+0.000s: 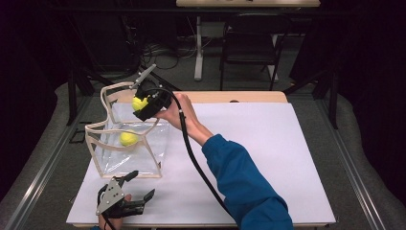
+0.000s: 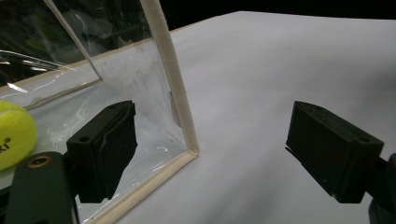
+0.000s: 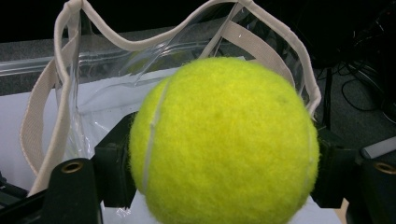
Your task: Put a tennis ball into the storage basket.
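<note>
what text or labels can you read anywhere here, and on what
"xi": the tail of a dark print, cut off by the picture's edge, on the tennis ball in the bag, in the left gripper view.
The tennis ball in the right gripper shows no print.
The clear bag and the white table cover show none either.

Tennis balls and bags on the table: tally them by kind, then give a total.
Tennis balls: 2, one held by the right gripper above the bag, one inside the bag
Clear bags: 1
Total: 3
</note>
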A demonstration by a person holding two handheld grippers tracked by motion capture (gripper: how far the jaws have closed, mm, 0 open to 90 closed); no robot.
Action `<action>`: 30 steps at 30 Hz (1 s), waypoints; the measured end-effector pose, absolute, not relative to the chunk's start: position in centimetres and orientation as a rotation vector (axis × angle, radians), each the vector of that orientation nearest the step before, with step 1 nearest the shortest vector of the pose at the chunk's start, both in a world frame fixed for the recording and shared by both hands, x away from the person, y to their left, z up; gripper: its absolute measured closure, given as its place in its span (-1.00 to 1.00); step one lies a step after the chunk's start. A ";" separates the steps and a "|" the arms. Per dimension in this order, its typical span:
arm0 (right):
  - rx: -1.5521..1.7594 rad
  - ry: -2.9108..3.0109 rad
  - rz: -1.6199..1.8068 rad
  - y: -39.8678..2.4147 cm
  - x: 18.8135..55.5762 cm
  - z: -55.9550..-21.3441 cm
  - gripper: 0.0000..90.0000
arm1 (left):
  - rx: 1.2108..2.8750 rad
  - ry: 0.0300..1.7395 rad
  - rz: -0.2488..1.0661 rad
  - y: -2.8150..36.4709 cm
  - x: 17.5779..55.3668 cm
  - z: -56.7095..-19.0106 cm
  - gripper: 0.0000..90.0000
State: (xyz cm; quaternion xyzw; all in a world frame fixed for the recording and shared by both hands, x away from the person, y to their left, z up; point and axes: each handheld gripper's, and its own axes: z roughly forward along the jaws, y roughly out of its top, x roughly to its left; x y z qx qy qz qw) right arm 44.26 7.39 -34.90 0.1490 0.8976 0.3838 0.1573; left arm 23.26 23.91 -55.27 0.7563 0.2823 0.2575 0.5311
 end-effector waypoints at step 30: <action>0.435 2.636 1.013 8.3 44.6 -36.1 -0.43 | 1.802 0.673 0.616 24.0 23.2 -55.2 -0.65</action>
